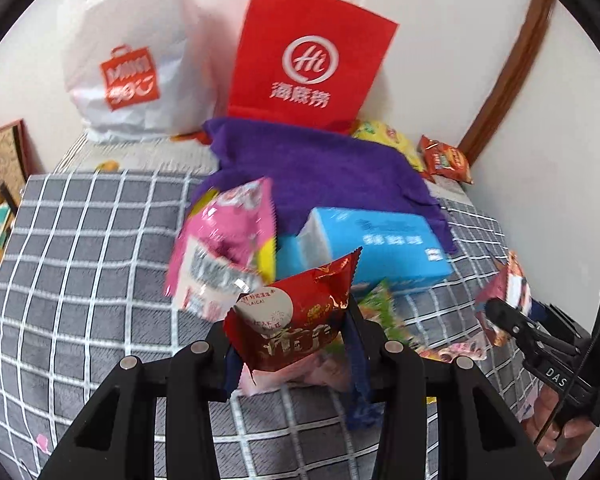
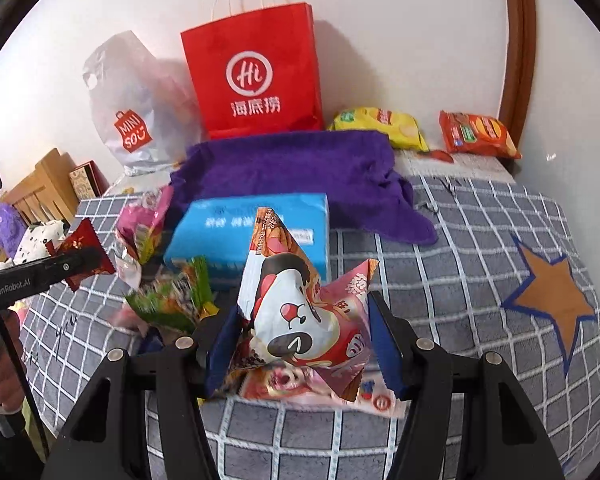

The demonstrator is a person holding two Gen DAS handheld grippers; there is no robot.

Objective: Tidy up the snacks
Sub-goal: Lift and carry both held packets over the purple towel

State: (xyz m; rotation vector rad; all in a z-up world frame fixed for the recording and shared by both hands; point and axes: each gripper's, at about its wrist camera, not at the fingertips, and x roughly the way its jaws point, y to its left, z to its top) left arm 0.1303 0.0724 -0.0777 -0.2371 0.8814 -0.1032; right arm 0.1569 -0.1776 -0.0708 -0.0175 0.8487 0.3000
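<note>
The left tongs are clamped on a red packet, their two blue-padded fingers pressing its sides and holding it up off the bed; in the right wrist view the same tongs reach in from the left edge, level, with a bare hand around the handle below. The right tongs grip a white-and-pink packet between their blue pads, the packet standing up and crumpled between them. In the left wrist view the right tongs enter from the lower right, angled up and to the left.
</note>
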